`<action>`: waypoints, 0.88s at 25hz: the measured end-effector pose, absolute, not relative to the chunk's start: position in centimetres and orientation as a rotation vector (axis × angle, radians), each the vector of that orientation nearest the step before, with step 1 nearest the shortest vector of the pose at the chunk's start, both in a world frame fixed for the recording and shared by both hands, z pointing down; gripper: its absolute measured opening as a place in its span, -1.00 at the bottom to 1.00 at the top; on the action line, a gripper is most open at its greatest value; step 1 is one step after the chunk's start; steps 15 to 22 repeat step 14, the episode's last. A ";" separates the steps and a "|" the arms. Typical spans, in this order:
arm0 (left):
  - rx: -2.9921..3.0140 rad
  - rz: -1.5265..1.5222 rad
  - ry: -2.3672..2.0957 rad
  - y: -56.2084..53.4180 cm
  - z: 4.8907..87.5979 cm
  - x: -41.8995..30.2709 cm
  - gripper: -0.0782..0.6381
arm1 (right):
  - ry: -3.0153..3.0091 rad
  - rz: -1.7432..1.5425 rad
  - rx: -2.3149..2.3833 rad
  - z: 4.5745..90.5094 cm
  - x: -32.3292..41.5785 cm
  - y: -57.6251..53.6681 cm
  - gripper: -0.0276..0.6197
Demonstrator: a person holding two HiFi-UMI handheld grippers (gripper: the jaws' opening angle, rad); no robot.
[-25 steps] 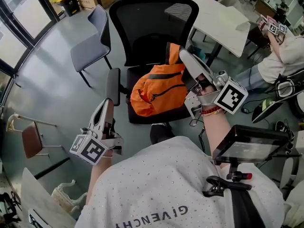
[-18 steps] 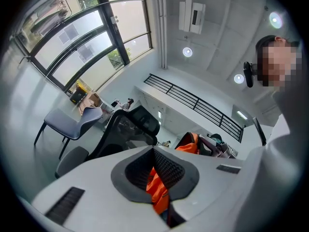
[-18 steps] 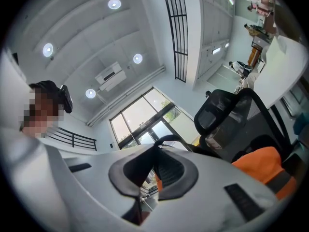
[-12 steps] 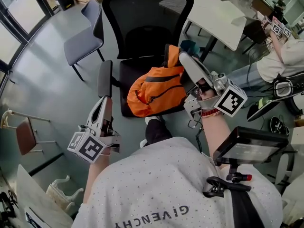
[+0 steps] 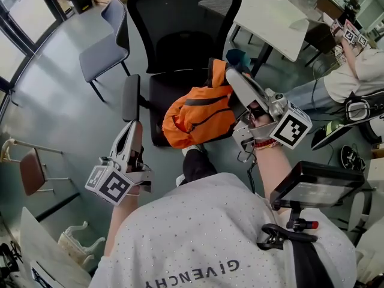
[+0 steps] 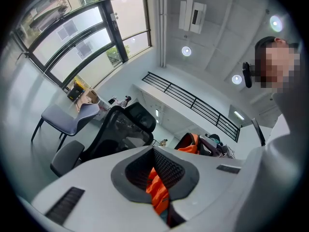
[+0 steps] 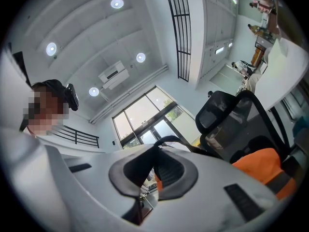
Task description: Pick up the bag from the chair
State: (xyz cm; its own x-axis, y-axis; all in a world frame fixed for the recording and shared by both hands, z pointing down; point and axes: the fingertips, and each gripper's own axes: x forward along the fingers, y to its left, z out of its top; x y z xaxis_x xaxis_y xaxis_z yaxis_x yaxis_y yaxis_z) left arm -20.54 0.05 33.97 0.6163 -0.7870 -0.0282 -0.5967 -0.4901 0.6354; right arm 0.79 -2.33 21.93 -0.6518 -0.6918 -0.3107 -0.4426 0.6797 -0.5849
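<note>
Two grippers are out over the scene, and the action is all on the right. The right gripper (image 5: 231,72) is reaching across the black office chair (image 5: 174,29), its jaws pressing together at the top of the orange bag (image 5: 198,116). In the right gripper view a dark strap (image 7: 166,140) is arching over the closed jaw tips, with a sliver of orange showing in the slit. It looks to be pinching the bag by that strap, though the bite itself is sitting partly out of sight. The bag is slumping at the near edge of the seat, its top drawn up toward the gripper and its body bulging off to the left.

Over on the left, the left gripper (image 5: 133,126) is hanging low and near, well apart from the bag, pointing toward the chair's left armrest (image 5: 131,96). Its jaws are sitting closed on nothing; in the left gripper view the bag is only peeking through the narrow gap behind them. Far left, a grey chair (image 5: 105,50) is standing by itself; far right, a white table (image 5: 270,17) is edging in beside the office chair.
</note>
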 end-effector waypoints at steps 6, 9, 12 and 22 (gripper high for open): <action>2.263 -0.389 -1.099 0.6 34.4 -21.0 -0.78 | 2.381 -0.641 -0.886 22.3 0.2 -2.2 -0.88; 2.263 -0.386 -1.107 0.6 34.5 -21.2 -0.78 | 2.389 -0.645 -0.895 22.5 0.2 -2.3 -0.88; 2.263 -0.384 -1.119 0.6 34.3 -21.8 -0.78 | 2.390 -0.644 -0.906 22.4 0.0 -2.4 -0.87; 2.260 -0.388 -1.128 0.6 34.1 -22.3 -0.78 | 2.390 -0.637 -0.913 22.2 -0.1 -2.5 -0.88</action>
